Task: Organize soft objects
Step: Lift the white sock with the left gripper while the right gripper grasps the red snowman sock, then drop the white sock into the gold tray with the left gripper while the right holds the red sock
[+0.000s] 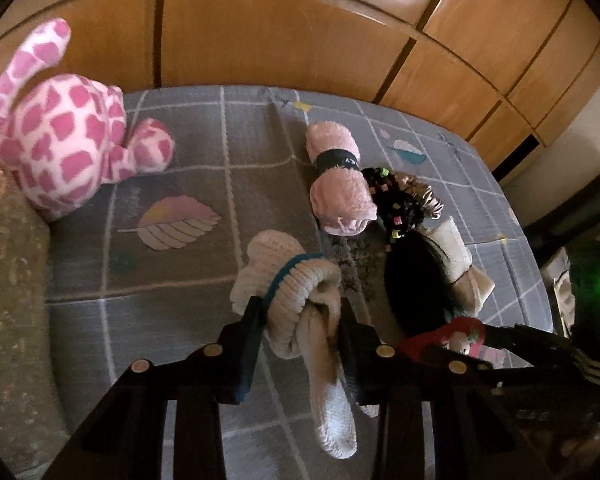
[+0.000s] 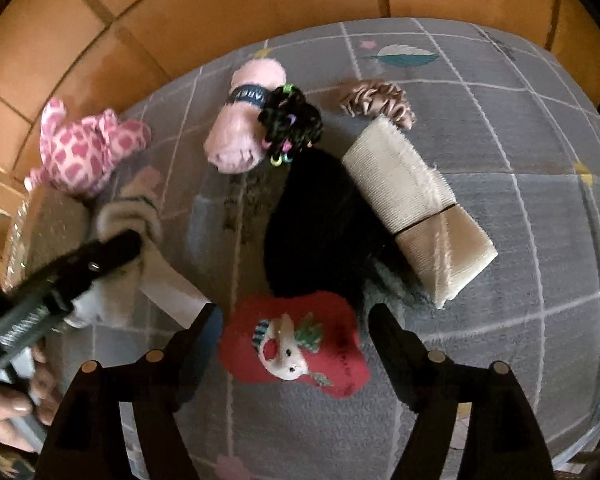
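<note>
grey checked bedspread [image 2: 500, 200], wooden wardrobe doors [image 1: 280, 32]

In the right wrist view the left tool [image 2: 124, 240] is smeared by motion, so its pads cannot be made out against the blurred cream sock bundle [image 2: 128, 216]; the person's hand [image 2: 8, 408] is cut off by the left edge; the black garment [image 2: 316, 216] hides part of the beige folded cloth [image 2: 416, 204]. In the left wrist view the pink giraffe plush [image 1: 56, 136] runs off the left edge; the red Christmas sock [image 1: 460, 332] shows only a sliver behind the tool's frame; the right tool [image 1: 580, 344] is dark and indistinct.
</note>
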`<action>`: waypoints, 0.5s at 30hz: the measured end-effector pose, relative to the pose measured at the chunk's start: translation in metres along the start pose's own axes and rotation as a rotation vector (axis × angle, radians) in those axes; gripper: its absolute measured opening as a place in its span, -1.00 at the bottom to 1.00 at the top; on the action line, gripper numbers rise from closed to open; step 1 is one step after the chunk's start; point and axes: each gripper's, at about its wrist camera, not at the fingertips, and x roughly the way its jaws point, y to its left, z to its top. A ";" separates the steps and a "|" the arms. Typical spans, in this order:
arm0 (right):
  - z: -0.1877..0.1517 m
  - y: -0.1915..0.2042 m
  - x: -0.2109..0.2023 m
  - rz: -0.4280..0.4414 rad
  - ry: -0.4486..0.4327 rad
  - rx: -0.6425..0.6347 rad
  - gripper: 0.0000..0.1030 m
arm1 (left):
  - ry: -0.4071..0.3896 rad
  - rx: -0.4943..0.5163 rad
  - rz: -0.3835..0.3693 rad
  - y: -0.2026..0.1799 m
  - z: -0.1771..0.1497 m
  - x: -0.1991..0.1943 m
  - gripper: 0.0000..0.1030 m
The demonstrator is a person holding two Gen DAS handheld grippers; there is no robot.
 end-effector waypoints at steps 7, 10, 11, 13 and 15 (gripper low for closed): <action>-0.009 0.018 0.014 -0.128 0.043 -0.107 0.07 | -0.034 0.069 0.028 -0.007 0.002 -0.015 -0.31; -0.011 0.026 0.014 -0.156 0.031 -0.154 -0.07 | -0.063 0.129 0.047 -0.016 0.009 -0.023 -0.31; -0.012 0.027 0.014 -0.161 0.030 -0.159 -0.07 | -0.078 0.144 0.049 -0.018 0.013 -0.028 -0.31; -0.012 0.025 0.016 -0.152 0.034 -0.151 -0.06 | -0.111 0.161 0.047 -0.020 0.024 -0.039 -0.31; -0.011 0.026 0.018 -0.140 0.037 -0.139 -0.05 | -0.148 0.164 0.050 -0.018 0.037 -0.052 -0.31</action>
